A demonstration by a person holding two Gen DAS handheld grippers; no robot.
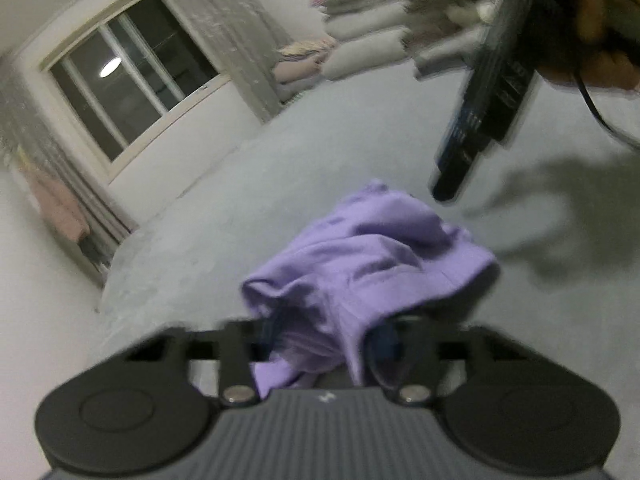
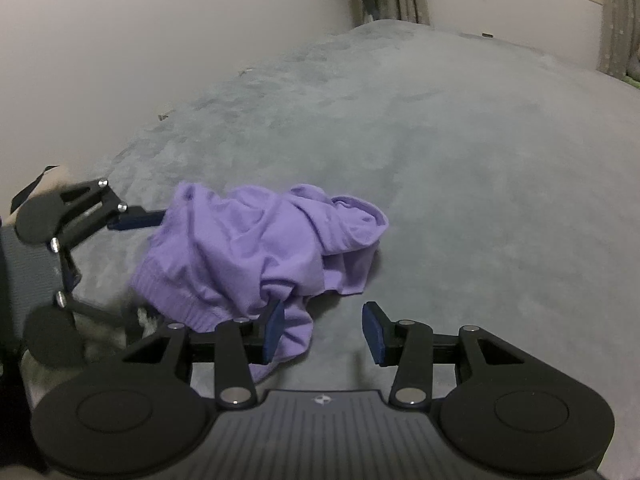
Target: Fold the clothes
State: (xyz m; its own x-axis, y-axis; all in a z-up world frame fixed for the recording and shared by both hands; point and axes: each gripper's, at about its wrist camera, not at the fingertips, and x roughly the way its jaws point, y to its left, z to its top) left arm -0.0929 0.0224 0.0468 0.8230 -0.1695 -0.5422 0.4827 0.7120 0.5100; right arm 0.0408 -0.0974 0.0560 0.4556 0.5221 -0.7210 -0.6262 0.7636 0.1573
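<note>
Item 1: purple garment [image 2: 256, 248], crumpled in a heap on the grey bed cover [image 2: 460, 160], ribbed hem towards the near left, 1 loose flap trailing towards the right gripper.

Item 2: left gripper [image 1: 320, 336], at the left edge of the garment. Fingers closed on a fold of the purple cloth; in its own view the fabric bunches between and over them, hiding the pads. From the right wrist view, 1 blue finger [image 2: 138, 220] reaches into the garment's edge.

Item 3: right gripper [image 2: 323, 334], low over the bed cover at the near edge of the garment. Fingers partly open, gripping nothing; the left pad [image 2: 274, 332] touches the trailing flap, the right pad [image 2: 372, 334] stands clear over bare cover.

Item 4: window [image 1: 132, 76] with curtains; stacked bedding [image 1: 368, 40] at the far side.
</note>
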